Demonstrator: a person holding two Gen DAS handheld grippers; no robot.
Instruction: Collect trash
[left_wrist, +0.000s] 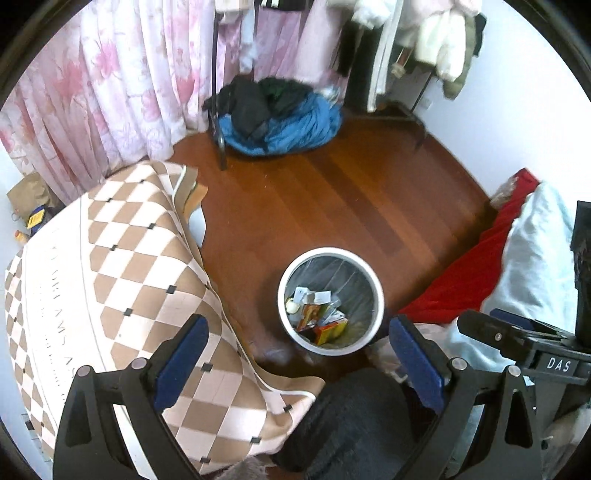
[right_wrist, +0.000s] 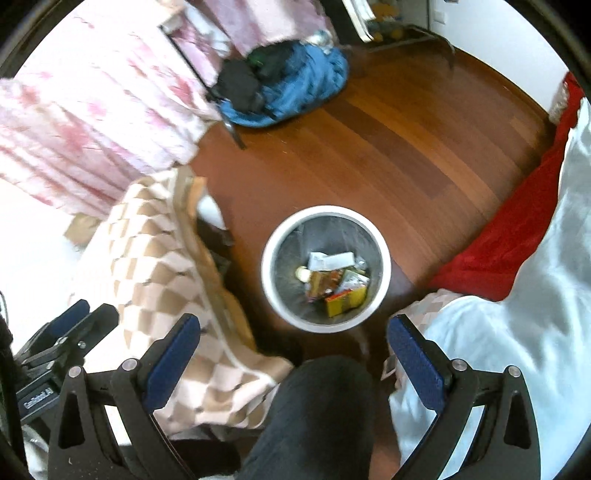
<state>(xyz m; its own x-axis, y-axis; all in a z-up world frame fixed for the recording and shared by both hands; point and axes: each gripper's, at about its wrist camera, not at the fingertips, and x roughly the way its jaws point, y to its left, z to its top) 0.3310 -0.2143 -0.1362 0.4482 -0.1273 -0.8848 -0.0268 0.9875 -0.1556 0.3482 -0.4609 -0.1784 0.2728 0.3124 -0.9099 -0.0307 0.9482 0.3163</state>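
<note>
Both my grippers, left (left_wrist: 299, 363) and right (right_wrist: 293, 363), were spread wide with nothing in them. The trash bin (left_wrist: 331, 254) sat on the floor just beyond and below them, roughly centred, neither hand clearly nearer.

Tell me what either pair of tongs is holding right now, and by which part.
Nothing. The left tongs and right tongs both stand open and empty above the round white waste bin.

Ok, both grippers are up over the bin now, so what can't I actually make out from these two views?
- Trash bin: its floor, covered by wrappers, both views.
- Items under the checkered blanket: hidden; right wrist view is motion-blurred there.
- Brown bag: cut by the left wrist view's edge, contents too small.
- Floor before the bin: blocked by the person's dark knee.
- Left gripper and right gripper: open, empty.
</note>
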